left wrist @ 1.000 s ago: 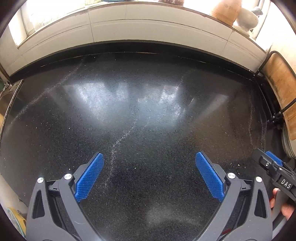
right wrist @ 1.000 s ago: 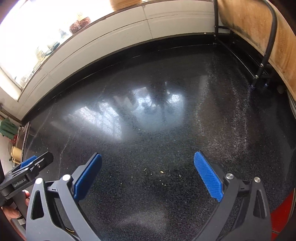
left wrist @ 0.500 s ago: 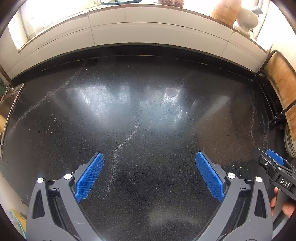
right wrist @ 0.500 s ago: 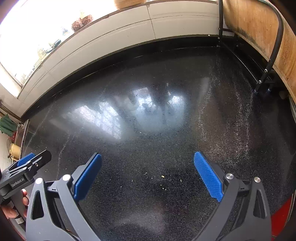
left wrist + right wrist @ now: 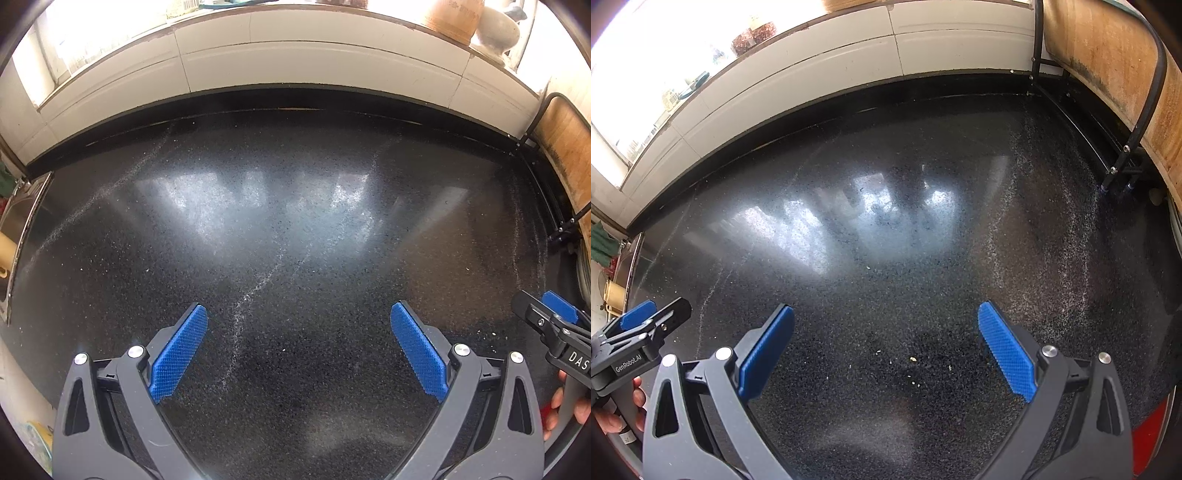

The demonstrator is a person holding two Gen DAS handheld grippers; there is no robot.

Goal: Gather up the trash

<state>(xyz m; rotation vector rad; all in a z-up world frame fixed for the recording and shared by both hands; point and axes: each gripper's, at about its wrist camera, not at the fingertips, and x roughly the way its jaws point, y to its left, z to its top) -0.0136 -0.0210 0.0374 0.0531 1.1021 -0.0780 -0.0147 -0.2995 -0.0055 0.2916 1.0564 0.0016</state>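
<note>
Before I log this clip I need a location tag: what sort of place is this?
Most likely a home kitchen: a dark speckled countertop under a white tiled windowsill, a steel sink edge at the left, and a worn wooden cutting board standing in a rack.

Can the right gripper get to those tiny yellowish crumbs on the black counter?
Probably yes. The crumbs lie on the bare counter right ahead of the right gripper, whose jaws are open; nothing blocks them. They may be too small to pinch.

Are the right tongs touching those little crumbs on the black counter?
Apart. The right wrist view shows the crumbs lying on the counter between the wide-open right tongs, clear of both blue pads.
</note>
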